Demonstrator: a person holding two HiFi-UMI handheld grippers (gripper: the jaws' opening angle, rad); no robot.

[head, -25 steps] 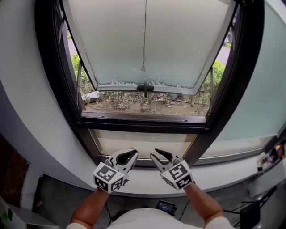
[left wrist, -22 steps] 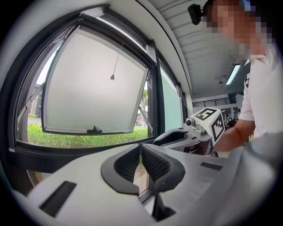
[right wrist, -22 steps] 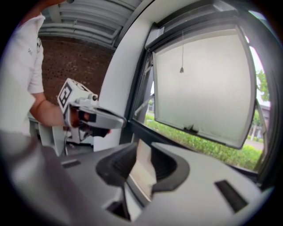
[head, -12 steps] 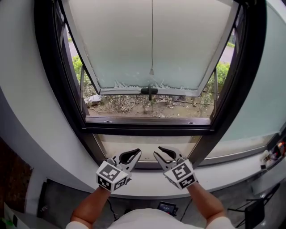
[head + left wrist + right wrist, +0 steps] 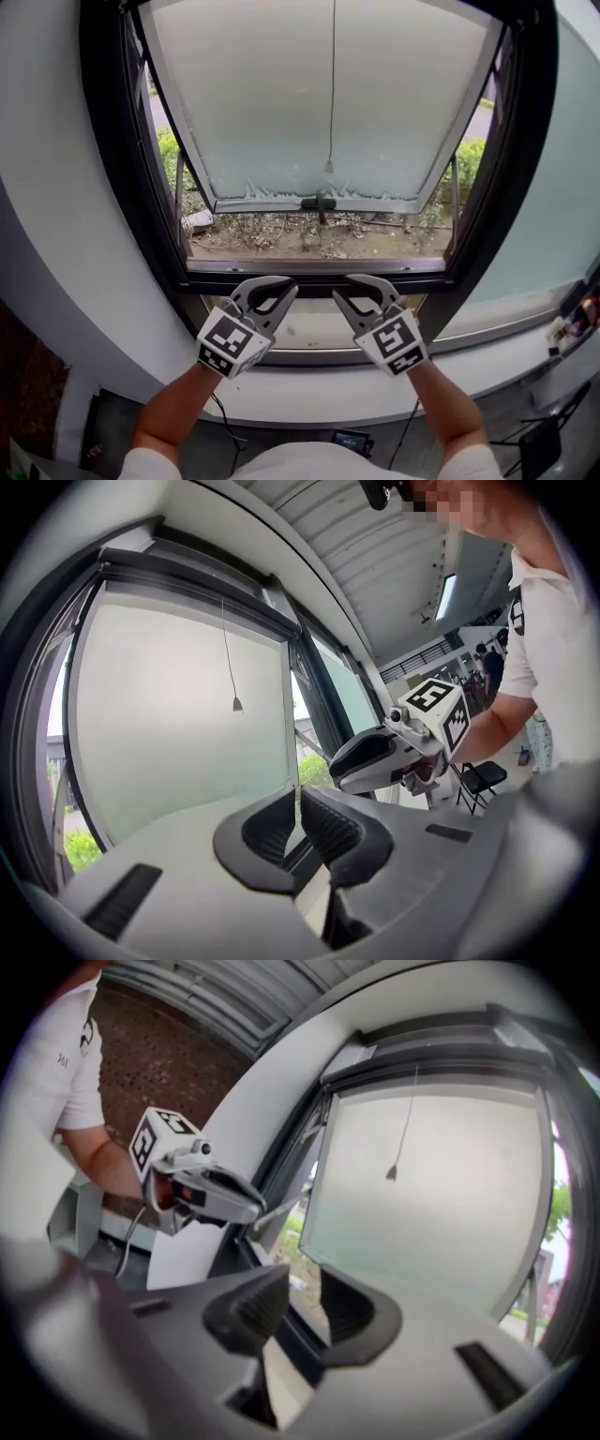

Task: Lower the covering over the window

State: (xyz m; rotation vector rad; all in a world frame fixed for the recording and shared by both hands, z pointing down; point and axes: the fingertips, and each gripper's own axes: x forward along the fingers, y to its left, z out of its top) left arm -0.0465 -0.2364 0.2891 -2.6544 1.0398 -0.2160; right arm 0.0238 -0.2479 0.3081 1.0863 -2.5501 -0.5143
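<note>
Your left gripper [image 5: 287, 292] is clenched with nothing between its jaws. Your right gripper [image 5: 342, 288] is released, jaws partly apart, also empty. Both sit side by side, low in front of the window's bottom frame [image 5: 309, 267], pointing roughly level at it and touching nothing.

Above them the frosted pane [image 5: 253, 103] swings outward at the bottom, with a dark handle [image 5: 319, 202] at its lower edge. Shrubs and bare ground show through the gap beneath.

A thin pull cord [image 5: 333, 84] hangs down the middle of the window and ends in a small toggle [image 5: 328, 167] just above the handle. It's probably the covering's pull. The covering itself isn't visible anywhere over the glass, so it looks fully raised, somewhere at the top of the frame and out of view.

Task progress: nothing done yet as far as I can see. Cord not gripped, both grippers well below the toggle. Still to do: reach the toggle, close on it, and draw the covering down over the pane.
</note>
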